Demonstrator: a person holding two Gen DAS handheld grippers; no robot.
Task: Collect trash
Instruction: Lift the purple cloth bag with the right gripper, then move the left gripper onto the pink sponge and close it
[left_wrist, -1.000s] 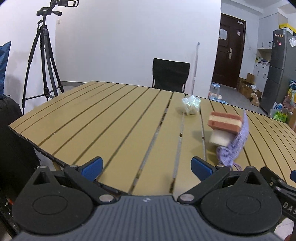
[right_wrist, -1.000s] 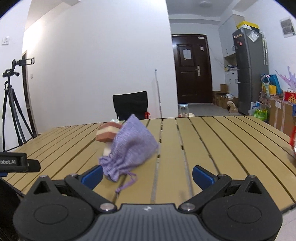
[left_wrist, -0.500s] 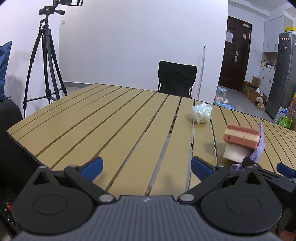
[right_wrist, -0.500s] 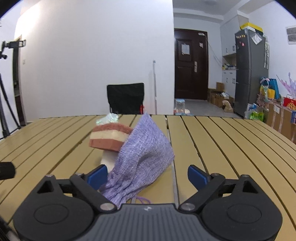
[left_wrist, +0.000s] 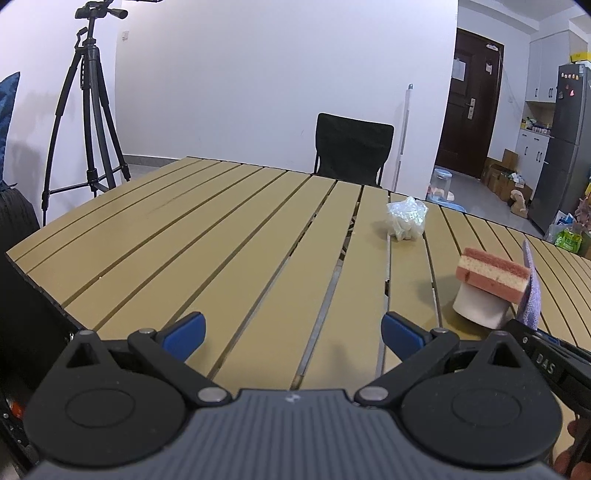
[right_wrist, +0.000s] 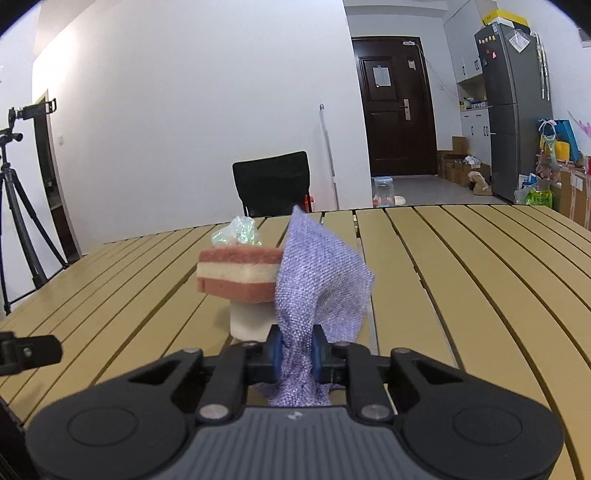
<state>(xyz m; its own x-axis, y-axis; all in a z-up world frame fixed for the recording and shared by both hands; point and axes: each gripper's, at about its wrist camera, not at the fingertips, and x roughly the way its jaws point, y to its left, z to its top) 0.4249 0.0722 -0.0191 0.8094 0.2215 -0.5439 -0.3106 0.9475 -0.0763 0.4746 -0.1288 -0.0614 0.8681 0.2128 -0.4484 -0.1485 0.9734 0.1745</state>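
Slatted wooden table (left_wrist: 229, 236) fills both views; 1 only, slats run away from cams toward far wall. Behind it: 1 black chair (left_wrist: 352, 149), 1 tripod (left_wrist: 88, 122) at left, 1 dark door (right_wrist: 397, 107), 1 grey fridge (right_wrist: 517, 110) at right.

On table, 4 items total:
- 1 purple mesh drawstring pouch (right_wrist: 319, 280). Stands on its gathered neck, long axis roughly vertical, slight lean; pointed corner up, neck end down toward right cam. Sits near table edge on the right-gripper side, touching sponge's right end.
- 1 sponge (right_wrist: 238, 275), pink/cream/pink layers, lying flat, long axis across right view. Rests on top of the white cylinder, overhangs it.
- 1 white cylinder (right_wrist: 251, 321), short, upright, under sponge. Roll or cup: can't tell.
- 1 crumpled clear plastic wad (left_wrist: 406, 218), farther back, well apart from the stack; in right view only its top shows behind sponge.

Grippers, 2:
- Right gripper (right_wrist: 295, 350): jaws have just been closing, now pinching pouch neck; blue pads pressed on fabric both sides, fabric bunched between and spilling below.
- Left gripper (left_wrist: 291, 332): blue fingers (left_wrist: 184, 332) spread wide, nothing between, only bare slats ahead. Stack is off to its right, apart.
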